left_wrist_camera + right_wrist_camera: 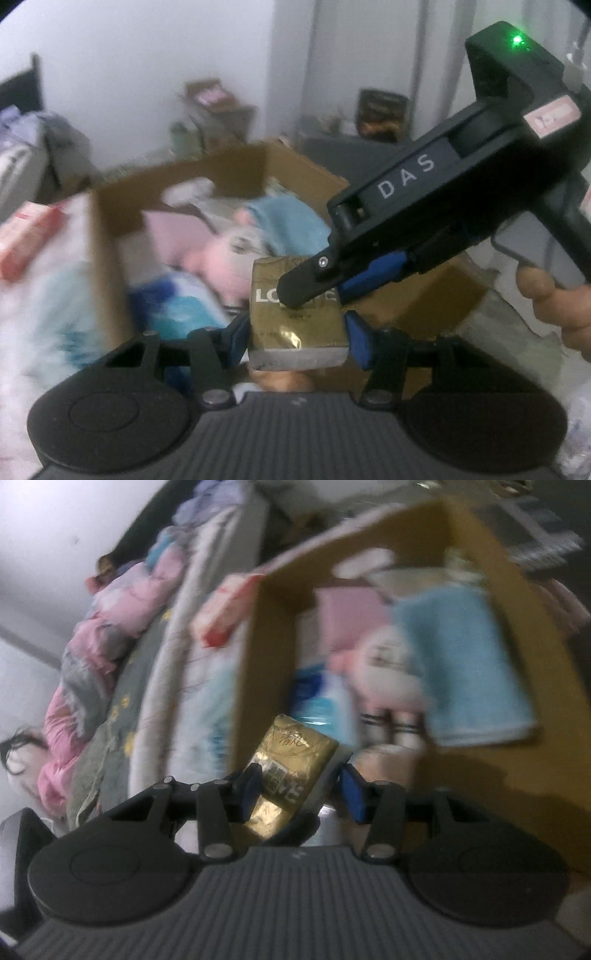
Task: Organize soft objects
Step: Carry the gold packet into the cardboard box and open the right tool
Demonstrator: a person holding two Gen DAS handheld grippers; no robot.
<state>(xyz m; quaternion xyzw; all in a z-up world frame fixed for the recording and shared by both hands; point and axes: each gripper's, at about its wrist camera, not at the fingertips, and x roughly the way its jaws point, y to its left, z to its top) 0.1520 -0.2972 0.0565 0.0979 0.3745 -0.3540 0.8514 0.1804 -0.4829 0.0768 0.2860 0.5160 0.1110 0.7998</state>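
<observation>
Item: gold foil packet (295, 317), soft block with white lettering on its face, held by both grippers at once. It sits at the near open side of the cardboard box (110, 266), just short of the box's contents.

Left gripper (295, 332): blue pads (360, 343) clamped on the packet's two sides, the packet filling the gap between them.

Right gripper (299, 790): seen in the right wrist view with its blue pads (351, 790) closed against the same packet, which stands tilted between them. In the left wrist view this gripper crosses from the right of the box, one black fingertip lying over the packet's lettering; a hand (557, 306) grips its handle (green light lit on the body).

Cardboard box: flaps open, landmark for all that follows. Inside it:
- pink-and-white plush toy (221, 258), near the middle, its striped legs toward the packet;
- light blue towel (465, 668), beside the plush, draped toward the box's right wall;
- pink flat piece (351, 616), behind the plush at the far wall;
- blue-and-white soft pack (184, 306), at the left wall, nearest the packet.

Outside the box, left: red-and-white carton (225, 609), touching the flap edge; beyond it, a bed (155, 657) with pink and grey bedding.

Both views are blurred; finer print is unreadable.
</observation>
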